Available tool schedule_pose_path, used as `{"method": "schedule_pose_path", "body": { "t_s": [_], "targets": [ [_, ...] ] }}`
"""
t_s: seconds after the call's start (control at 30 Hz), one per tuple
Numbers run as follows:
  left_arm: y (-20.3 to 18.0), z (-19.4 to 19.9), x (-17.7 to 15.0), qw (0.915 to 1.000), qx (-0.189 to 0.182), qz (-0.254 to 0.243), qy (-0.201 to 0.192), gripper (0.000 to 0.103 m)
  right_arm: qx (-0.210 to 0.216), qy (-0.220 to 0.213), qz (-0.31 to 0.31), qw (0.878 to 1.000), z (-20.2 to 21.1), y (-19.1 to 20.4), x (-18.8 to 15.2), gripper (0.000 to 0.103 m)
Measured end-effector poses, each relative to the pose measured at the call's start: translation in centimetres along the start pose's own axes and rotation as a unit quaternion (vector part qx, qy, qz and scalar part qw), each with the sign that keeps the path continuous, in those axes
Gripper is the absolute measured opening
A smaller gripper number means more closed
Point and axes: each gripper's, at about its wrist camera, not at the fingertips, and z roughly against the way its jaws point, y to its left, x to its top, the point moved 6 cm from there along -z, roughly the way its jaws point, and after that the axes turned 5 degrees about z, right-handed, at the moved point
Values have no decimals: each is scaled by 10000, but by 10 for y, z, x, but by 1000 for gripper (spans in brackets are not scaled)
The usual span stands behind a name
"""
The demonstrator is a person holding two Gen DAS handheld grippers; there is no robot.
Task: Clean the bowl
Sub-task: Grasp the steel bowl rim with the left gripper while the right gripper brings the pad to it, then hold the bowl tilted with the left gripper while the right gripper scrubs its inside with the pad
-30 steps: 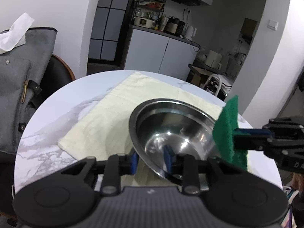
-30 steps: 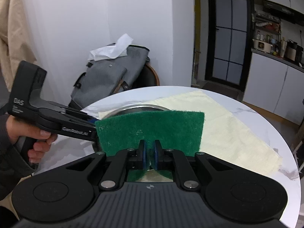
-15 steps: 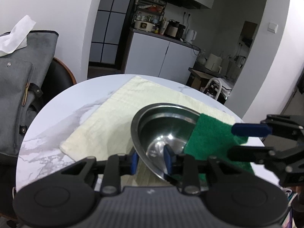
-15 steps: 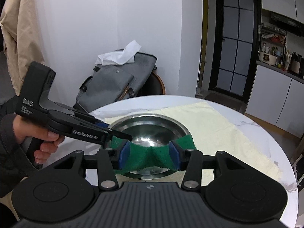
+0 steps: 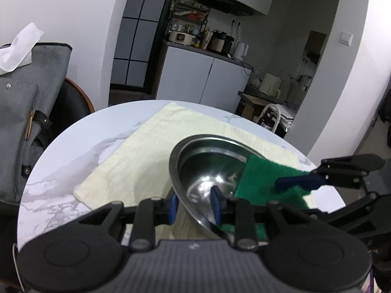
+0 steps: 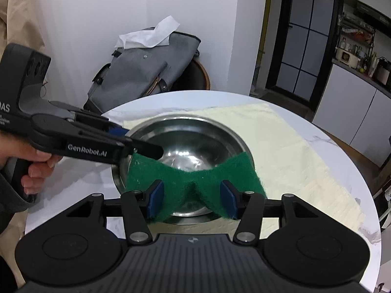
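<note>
A steel bowl (image 5: pixel 207 161) (image 6: pixel 185 141) sits tilted on a cream cloth (image 5: pixel 146 151). My left gripper (image 5: pixel 194 205) (image 6: pixel 135 141) is shut on the bowl's rim, one blue pad inside the wall and one outside. A green scouring pad (image 5: pixel 264 183) (image 6: pixel 195 183) lies over the bowl's opposite rim, creased in the middle like a bow tie. My right gripper (image 6: pixel 191 200) (image 5: pixel 290 195) stands open around the scouring pad, its blue pads wide apart at the pad's two ends. The bowl's inside is shiny and holds nothing else.
The cloth (image 6: pixel 293 151) covers much of a round marble table (image 5: pixel 73 166). A grey bag (image 5: pixel 22 85) (image 6: pixel 141 73) with a white tissue on top sits on a chair beyond the table's edge. A hand (image 6: pixel 36 168) holds the left gripper's handle.
My right gripper went from shut on the scouring pad to wide open, and the pad dropped flat onto the bowl's rim. The left gripper kept its hold on the bowl.
</note>
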Motion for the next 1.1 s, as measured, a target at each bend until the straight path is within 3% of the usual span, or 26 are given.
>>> {"method": "schedule_pose_path", "body": {
  "t_s": [0.17, 0.33, 0.4, 0.5, 0.77, 0.87, 1.1],
  "targets": [
    [-6, 2, 0, 9999, -97, -63, -19, 30, -50, 78, 63, 9999, -2, 2, -9, 39],
    [-22, 2, 0, 9995, -124, -279, -17, 19, -31, 214, 214, 9995, -1, 6, -22, 26],
    [-25, 2, 0, 9994, -138, -315, -6, 12, 3, 217, 214, 9995, -1, 6, -25, 26],
    [-29, 2, 2, 9994, -230, -253, -50, 10, 55, 277, 260, 9993, -2, 7, -30, 21],
    [-40, 0, 5, 9989, -215, -387, -147, 9, 90, 293, 378, 9988, -6, 7, -34, 19],
    [-41, 0, 5, 9987, -165, -461, -160, 7, 17, 312, 457, 9985, -4, 3, -36, 19],
    [-47, 2, 8, 9973, -110, -693, -192, 7, -580, 314, 744, 9950, 2, -13, -30, 17]
  ]
}}
